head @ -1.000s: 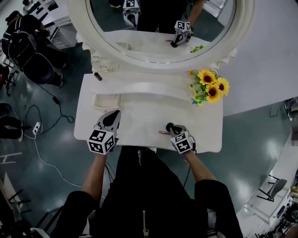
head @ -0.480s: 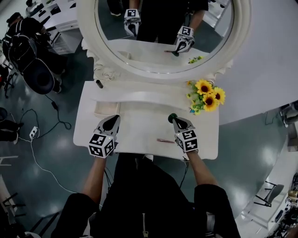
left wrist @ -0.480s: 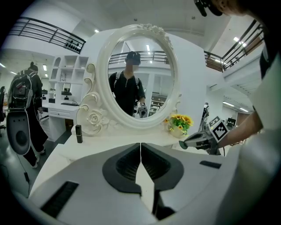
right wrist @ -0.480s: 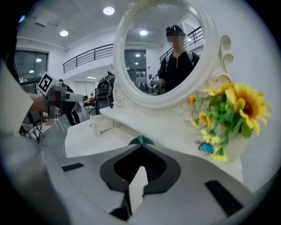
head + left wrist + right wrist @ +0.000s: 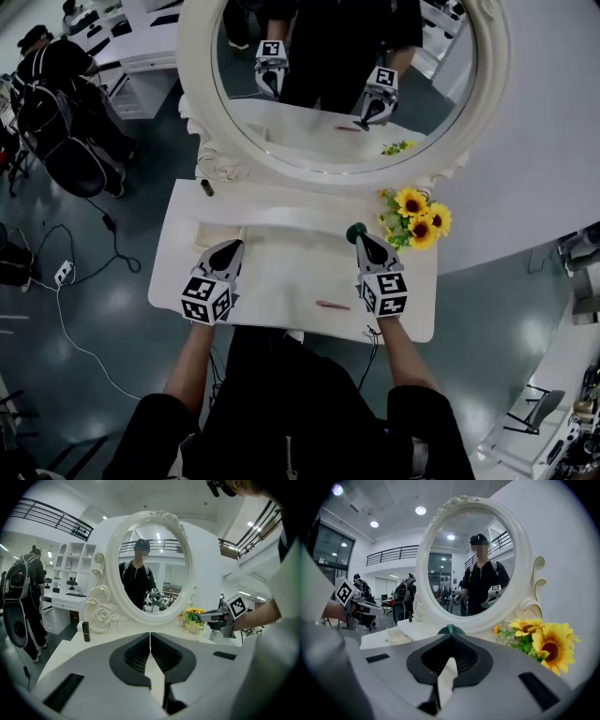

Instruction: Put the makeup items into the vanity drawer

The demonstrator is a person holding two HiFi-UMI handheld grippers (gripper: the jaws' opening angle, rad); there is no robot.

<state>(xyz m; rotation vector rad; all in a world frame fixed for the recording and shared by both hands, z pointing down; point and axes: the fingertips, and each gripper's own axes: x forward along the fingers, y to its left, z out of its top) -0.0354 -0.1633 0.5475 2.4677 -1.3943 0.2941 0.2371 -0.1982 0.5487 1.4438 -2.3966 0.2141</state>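
Note:
My right gripper is shut on a small dark green round makeup item, held up over the white vanity top near the sunflowers. In the right gripper view the green item pokes out past the closed tips of the right gripper. At the left of the vanity, my left gripper hovers just in front of the open drawer. The left gripper has its jaws together and nothing in them. A slim pink stick lies near the front edge.
A big oval mirror stands at the back. Sunflowers stand at the back right. A dark lipstick tube stands at the back left by the mirror base. A person with a backpack is off to the left.
My right gripper has lifted the green item from the front edge and carried it up and back toward the mirror. The pink stick stays on the top. The left gripper barely moved.

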